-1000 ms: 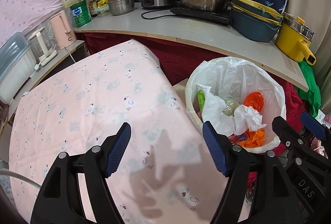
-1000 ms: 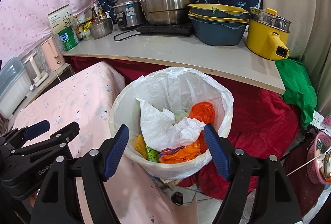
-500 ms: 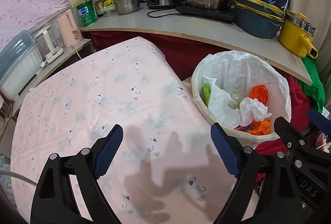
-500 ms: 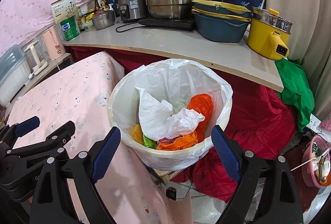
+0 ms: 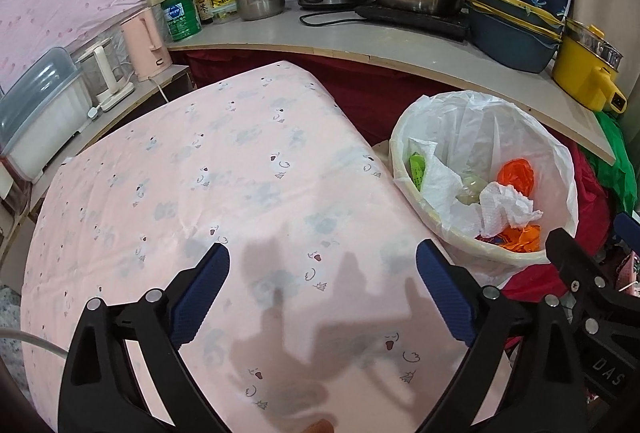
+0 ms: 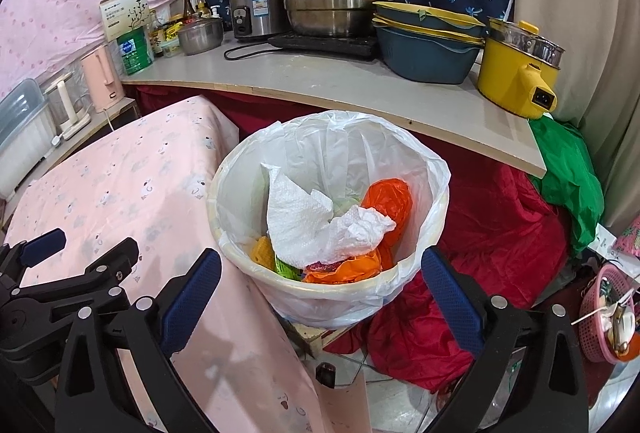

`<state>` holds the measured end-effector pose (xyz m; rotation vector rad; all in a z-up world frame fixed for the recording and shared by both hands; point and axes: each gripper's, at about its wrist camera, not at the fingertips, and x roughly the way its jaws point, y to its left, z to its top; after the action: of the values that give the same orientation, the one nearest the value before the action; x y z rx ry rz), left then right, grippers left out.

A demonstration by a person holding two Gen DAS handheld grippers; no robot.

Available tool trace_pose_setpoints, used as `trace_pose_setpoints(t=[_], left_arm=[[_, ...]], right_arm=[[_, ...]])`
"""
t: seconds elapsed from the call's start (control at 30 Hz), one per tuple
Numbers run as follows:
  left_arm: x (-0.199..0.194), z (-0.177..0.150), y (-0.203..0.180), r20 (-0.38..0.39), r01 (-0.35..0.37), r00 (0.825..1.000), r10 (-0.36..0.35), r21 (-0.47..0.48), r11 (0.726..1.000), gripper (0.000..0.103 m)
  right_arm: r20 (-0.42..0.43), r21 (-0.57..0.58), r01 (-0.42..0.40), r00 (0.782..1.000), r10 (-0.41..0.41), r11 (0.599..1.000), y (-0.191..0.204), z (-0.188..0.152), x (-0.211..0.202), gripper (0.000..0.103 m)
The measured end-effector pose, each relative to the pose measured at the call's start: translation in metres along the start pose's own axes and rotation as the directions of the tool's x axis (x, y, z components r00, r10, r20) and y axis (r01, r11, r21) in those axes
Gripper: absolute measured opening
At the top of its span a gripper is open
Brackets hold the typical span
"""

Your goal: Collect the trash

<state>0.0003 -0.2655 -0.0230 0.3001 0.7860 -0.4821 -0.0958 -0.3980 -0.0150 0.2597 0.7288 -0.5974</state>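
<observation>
A white bin lined with a clear bag (image 6: pixel 424 153) (image 5: pixel 404 137) stands beside the pink-clothed table (image 5: pixel 200 185) (image 6: pixel 120 193). Crumpled white paper (image 6: pixel 320 229) (image 5: pixel 508 207), orange plastic (image 6: pixel 390 199) (image 5: pixel 516 175) and a green wrapper (image 5: pixel 417 169) lie inside it. My right gripper (image 6: pixel 320 293) hovers just before the bin's near rim, jaws opening wide, nothing between them. My left gripper (image 5: pixel 322 287) hangs over the bare tablecloth, jaws also opening, holding nothing. Each gripper shows at the edge of the other's view.
A grey counter (image 6: pixel 340 85) behind carries a steel steamer pot (image 6: pixel 336 5), a rice cooker (image 6: pixel 254 13), stacked blue basins (image 6: pixel 426 47) and a yellow pot (image 6: pixel 518 71). A pink kettle (image 5: pixel 146 43) stands at left. Red cloth (image 6: pixel 480 233) and a pink basket (image 6: pixel 604 317) lie on the floor at right.
Both grippers' jaws have spread wider. The left gripper has drawn back slightly over the table, so more tablecloth shows. The trash in the bin has not moved.
</observation>
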Motion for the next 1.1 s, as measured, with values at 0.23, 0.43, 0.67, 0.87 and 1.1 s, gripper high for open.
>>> trace_pose_setpoints(t=[0.23, 0.43, 0.67, 0.87, 1.1], left_arm=[[0.000, -0.002, 0.000, 0.012, -0.009, 1.000, 0.009, 0.002, 1.000, 0.091], [-0.002, -0.002, -0.003, 0.024, -0.013, 1.000, 0.012, 0.009, 1.000, 0.091], [-0.003, -0.003, -0.003, 0.030, -0.016, 0.999, 0.015, 0.011, 1.000, 0.091], [-0.006, -0.004, -0.005, 0.042, -0.009, 0.999, 0.009, 0.016, 1.000, 0.091], [-0.008, -0.005, -0.007, 0.052, -0.006, 0.999, 0.005, 0.022, 1.000, 0.091]], right_arm=[[-0.010, -0.004, 0.008, 1.000, -0.008, 1.000, 0.001, -0.003, 0.003, 0.097], [-0.017, -0.002, 0.011, 1.000, -0.011, 1.000, -0.001, -0.006, 0.005, 0.097], [-0.020, 0.002, 0.014, 1.000, -0.014, 1.000, -0.004, -0.008, 0.006, 0.097], [-0.024, 0.003, 0.019, 1.000, -0.019, 1.000, -0.006, -0.010, 0.007, 0.097], [-0.028, 0.005, 0.022, 0.999, -0.022, 1.000, -0.007, -0.013, 0.007, 0.097]])
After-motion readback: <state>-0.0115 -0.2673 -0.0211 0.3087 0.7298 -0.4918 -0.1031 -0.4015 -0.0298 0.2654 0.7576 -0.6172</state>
